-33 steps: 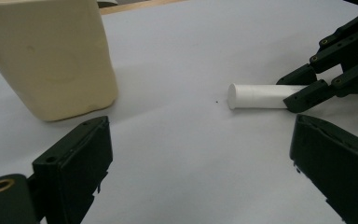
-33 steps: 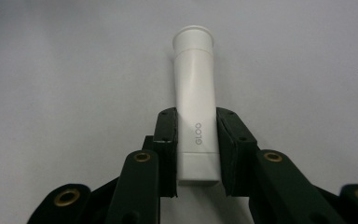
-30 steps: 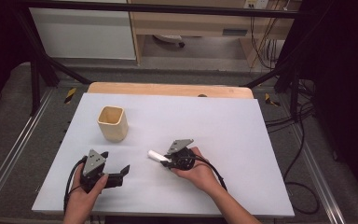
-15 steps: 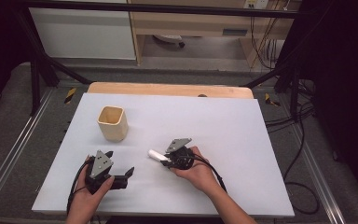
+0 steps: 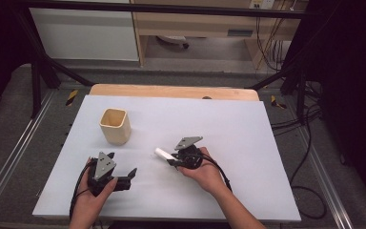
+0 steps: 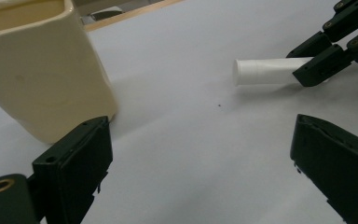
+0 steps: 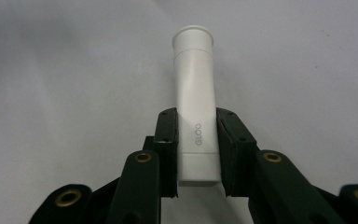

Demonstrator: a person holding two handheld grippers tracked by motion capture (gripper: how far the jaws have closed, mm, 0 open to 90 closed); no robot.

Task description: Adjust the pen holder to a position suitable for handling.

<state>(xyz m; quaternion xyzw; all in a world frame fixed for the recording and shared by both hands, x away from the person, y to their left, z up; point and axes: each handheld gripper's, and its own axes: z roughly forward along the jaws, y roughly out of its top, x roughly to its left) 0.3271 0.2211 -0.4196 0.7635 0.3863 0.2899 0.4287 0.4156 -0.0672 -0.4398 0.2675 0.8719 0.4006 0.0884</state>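
Observation:
A white glue stick (image 7: pixel 195 100) marked GLOO is clamped between the jaws of my right gripper (image 7: pixel 196 140), cap end pointing away. In the high view that right gripper (image 5: pixel 173 159) sits mid-table with the white stick (image 5: pixel 162 153) poking out to its left, just above the white table. The left gripper view also catches the stick (image 6: pixel 268 71) at upper right. My left gripper (image 5: pixel 129 175) rests near the front left of the table, jaws wide open and empty; its fingers (image 6: pixel 77 163) frame bare table. A cream square cup (image 5: pixel 115 125) stands upright behind it.
The white table top (image 5: pixel 248 143) has a wooden strip (image 5: pixel 171 90) along its far edge. Black frame bars and cables (image 5: pixel 305 119) run along the right side. The cup (image 6: pixel 42 65) looms close at the left of the left gripper view.
My left gripper has slid a little to the right along the front of the table. The right gripper still holds the glue stick in nearly the same spot.

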